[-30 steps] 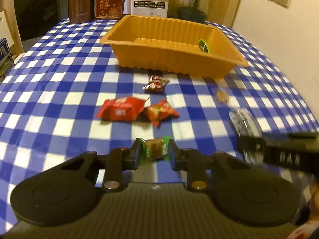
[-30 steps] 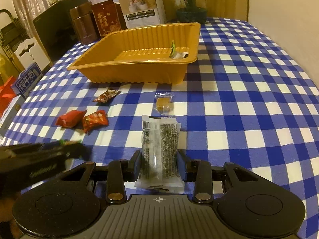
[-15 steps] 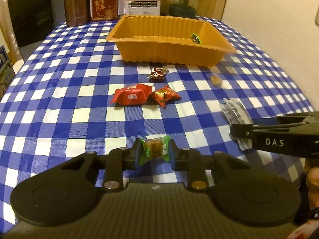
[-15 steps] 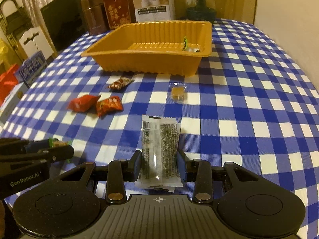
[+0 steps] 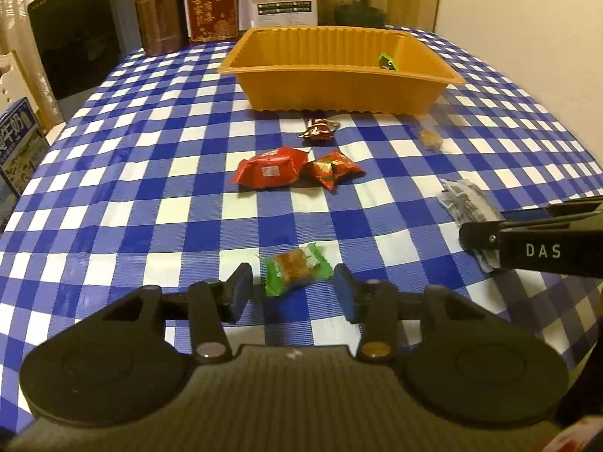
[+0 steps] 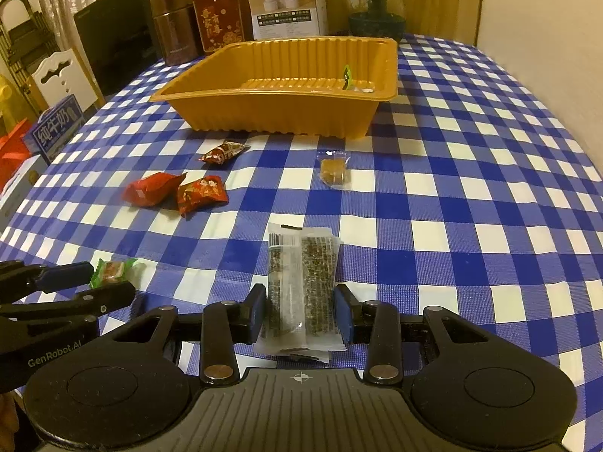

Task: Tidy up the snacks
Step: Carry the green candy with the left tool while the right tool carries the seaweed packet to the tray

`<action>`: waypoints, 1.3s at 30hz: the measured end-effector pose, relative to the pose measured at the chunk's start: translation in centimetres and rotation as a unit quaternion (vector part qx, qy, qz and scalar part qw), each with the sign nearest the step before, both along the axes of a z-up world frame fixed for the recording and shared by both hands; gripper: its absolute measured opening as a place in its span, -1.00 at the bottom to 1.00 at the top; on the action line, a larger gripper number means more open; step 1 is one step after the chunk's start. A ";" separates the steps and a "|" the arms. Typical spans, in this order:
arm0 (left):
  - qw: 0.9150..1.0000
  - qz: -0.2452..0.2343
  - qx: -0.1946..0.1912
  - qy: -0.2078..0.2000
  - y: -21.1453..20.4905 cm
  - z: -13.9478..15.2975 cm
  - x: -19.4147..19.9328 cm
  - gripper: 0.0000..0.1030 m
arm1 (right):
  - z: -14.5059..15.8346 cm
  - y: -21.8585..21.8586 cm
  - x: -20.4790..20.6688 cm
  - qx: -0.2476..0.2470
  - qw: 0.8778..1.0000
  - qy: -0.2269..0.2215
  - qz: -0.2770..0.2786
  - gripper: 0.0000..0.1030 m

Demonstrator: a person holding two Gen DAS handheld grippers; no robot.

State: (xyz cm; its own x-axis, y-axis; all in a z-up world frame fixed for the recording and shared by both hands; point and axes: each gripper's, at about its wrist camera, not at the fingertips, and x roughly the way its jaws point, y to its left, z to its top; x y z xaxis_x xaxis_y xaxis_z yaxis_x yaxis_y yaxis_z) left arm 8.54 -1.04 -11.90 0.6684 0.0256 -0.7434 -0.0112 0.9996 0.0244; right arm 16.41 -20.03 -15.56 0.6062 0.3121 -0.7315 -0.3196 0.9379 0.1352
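My left gripper [image 5: 293,288] hovers low over the checked tablecloth with its jaws opening. A green-wrapped candy [image 5: 296,269] lies between them, with a gap on each side. That candy [image 6: 113,271] also shows at the left gripper [image 6: 109,281] in the right wrist view. My right gripper [image 6: 301,312] is shut on a clear packet of dark seaweed bars [image 6: 301,282]. The orange tray [image 6: 264,94] stands further back and holds one small green candy [image 6: 346,75]. Two red packets [image 5: 271,167] [image 5: 333,167], a small dark candy [image 5: 318,130] and a clear-wrapped brown sweet [image 6: 333,169] lie loose in front of the tray.
A brown tin [image 6: 175,34], a red box [image 6: 218,24], a white box [image 6: 286,3] and a glass jar [image 6: 377,3] line the table's far edge. A blue milk carton [image 6: 56,130] stands off the left side. A wall runs along the right.
The left jaws have spread apart and let go of the green candy, which now lies tilted between them. The right gripper still holds the packet and has stayed put.
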 end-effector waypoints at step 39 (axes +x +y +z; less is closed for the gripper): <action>0.999 0.005 -0.045 -0.029 0.2 3.4 -0.1 -0.55 | 2.8 -0.4 -1.3 0.019 0.999 -0.024 -0.014 -0.26</action>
State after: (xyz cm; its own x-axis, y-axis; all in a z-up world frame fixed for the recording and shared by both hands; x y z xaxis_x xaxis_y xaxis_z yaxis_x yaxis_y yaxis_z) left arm 8.42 -0.81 -8.47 0.7109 -0.0327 -0.7025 -0.0196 0.9976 -0.0662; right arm 15.11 -20.42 -12.78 0.6486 0.3208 -0.6902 -0.3000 0.9412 0.1556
